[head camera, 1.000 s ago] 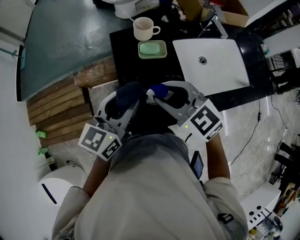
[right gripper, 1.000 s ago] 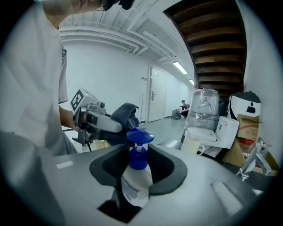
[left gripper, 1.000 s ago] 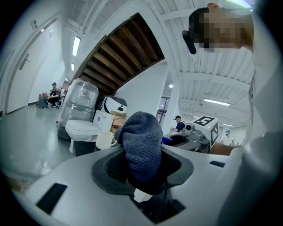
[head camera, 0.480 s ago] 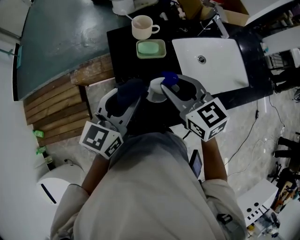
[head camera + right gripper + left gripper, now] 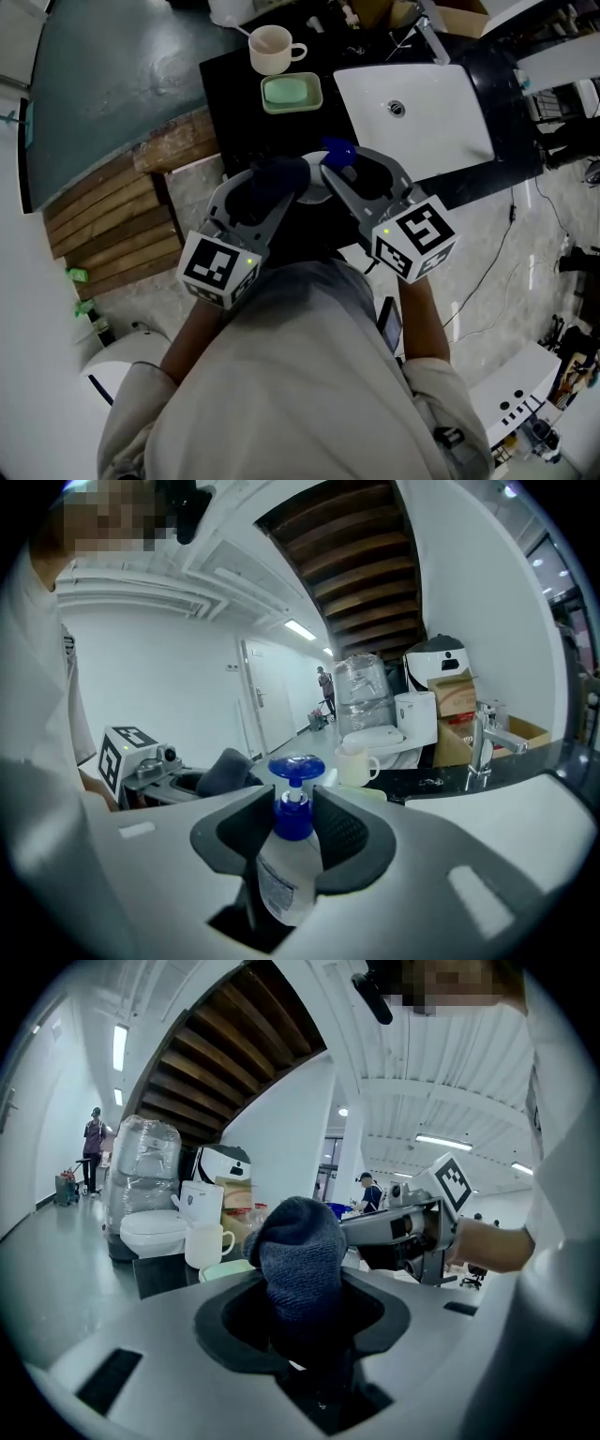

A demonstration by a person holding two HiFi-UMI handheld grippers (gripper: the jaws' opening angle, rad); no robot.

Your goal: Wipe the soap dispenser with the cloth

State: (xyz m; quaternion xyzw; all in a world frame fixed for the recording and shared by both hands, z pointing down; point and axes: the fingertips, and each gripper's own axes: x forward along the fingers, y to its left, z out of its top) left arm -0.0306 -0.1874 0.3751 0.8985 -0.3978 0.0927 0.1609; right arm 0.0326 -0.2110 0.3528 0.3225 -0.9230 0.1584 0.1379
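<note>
Both grippers are held close in front of the person's torso, above the near edge of the black counter [image 5: 220, 89].

L gripper [image 5: 274, 187]: jaws are closed on the cloth [image 5: 300, 1255], a dark blue-grey knit bundle that bulges up and out past the pads.

R gripper [image 5: 292, 832]: jaws are partly apart and clamped on the soap dispenser [image 5: 284, 878] (clear bottle w/ blue pump head, label facing the camera). The bottle is gripped at neck and shoulder, pump pointing up between the pads.

In the head view the cloth sits just beside the dispenser, on its left; contact betw. the two can't be confirmed.

Surroundings, farther along the counter:
- cream cup [image 5: 272, 47]
- pale green soap dish [image 5: 292, 92], just in front of the cup
- white sink basin [image 5: 422, 117] to the right, w/ faucet [image 5: 482, 742] behind it

Wooden slats [image 5: 103, 225] lie on the floor at left. The path betw. cloth and bottle is unobstructed.
</note>
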